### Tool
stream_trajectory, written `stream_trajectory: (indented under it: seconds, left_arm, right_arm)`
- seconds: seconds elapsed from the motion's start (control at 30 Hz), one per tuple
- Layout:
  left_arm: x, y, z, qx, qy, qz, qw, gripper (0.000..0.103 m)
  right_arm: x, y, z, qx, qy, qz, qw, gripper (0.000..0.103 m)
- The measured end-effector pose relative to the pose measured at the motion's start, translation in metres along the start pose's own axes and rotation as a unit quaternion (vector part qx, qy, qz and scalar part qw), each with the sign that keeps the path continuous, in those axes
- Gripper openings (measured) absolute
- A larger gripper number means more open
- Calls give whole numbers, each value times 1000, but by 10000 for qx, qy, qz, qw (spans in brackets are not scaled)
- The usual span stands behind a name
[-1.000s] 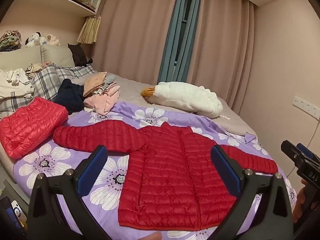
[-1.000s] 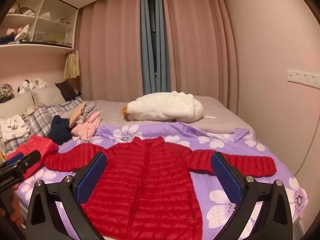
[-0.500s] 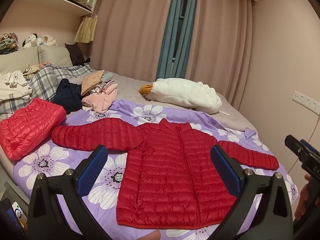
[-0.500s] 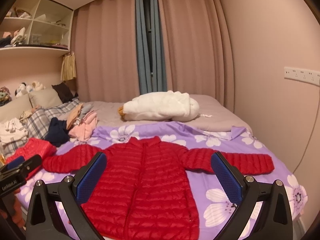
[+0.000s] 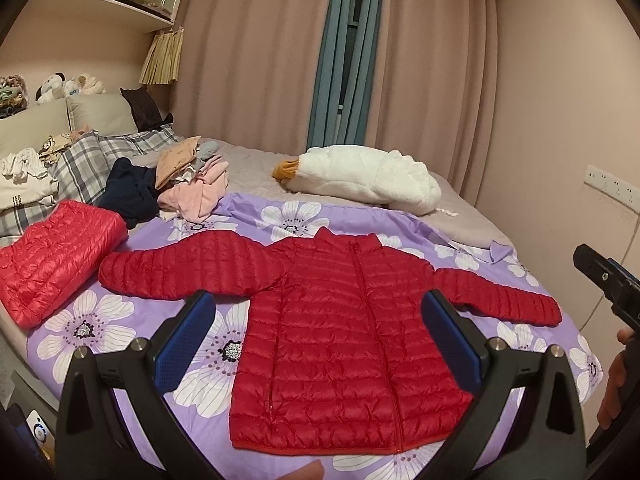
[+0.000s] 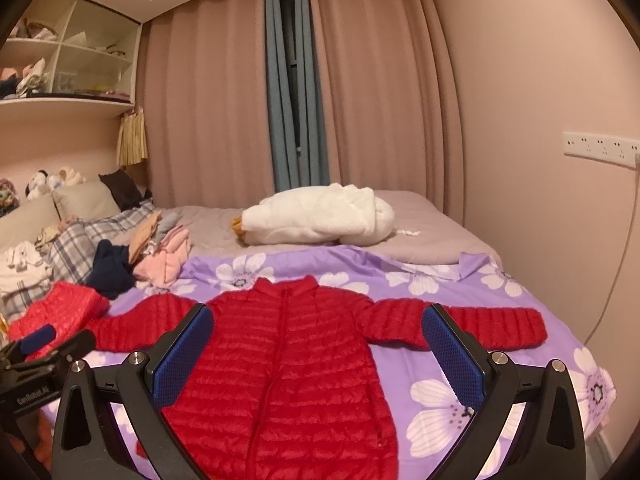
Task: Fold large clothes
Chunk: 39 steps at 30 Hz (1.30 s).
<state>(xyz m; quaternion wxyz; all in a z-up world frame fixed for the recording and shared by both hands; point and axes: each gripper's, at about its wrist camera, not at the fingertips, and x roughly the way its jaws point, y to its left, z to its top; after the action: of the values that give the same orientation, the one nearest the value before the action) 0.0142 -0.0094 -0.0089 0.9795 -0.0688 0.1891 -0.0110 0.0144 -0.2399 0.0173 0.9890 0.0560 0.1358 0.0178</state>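
Hovering with fingers apart, left claw (image 5: pixel 318 340) and right claw (image 6: pixel 318 354) face the spread jacket (image 5: pixel 344 320); slick puffy fabric could slip when pinched

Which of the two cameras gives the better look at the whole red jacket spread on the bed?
The left wrist view: the jacket shows whole, both sleeves and the bottom hem. The right wrist view cuts off its hem, and a finger hides part of its left sleeve.

Left hand-held gripper (image 5: pixel 318 336) and right hand-held gripper (image 6: pixel 318 346) gape wide, level.
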Motion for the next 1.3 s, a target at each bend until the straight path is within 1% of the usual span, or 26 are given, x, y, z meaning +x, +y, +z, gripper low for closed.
stream_trajectory:
  seconds: [0.13, 0.33, 0.43, 0.7, 1.3]
  left_arm:
    - [-4, 4, 2, -135, -104, -42, 9998, 103]
    - [-1, 5, 3, -134, -111, 105, 9998, 103]
    - [0, 7, 3, -191, -114, 114, 9997, 103]
    - [-2, 5, 1, -99, -145, 114, 9998, 103]
    - [-2, 11, 1, -141, -131, 161, 9997, 103]
  right_arm:
    - [4, 1, 0, 9, 40, 55, 10000, 103]
    - [6, 10, -2, -190, 63, 48, 9998, 103]
    - [6, 12, -3, -241, 47, 74, 9997, 103]
    - [8, 15, -5, -326, 59, 78, 9994, 103]
    - [7, 12, -5, -247, 37, -18, 9997, 103]
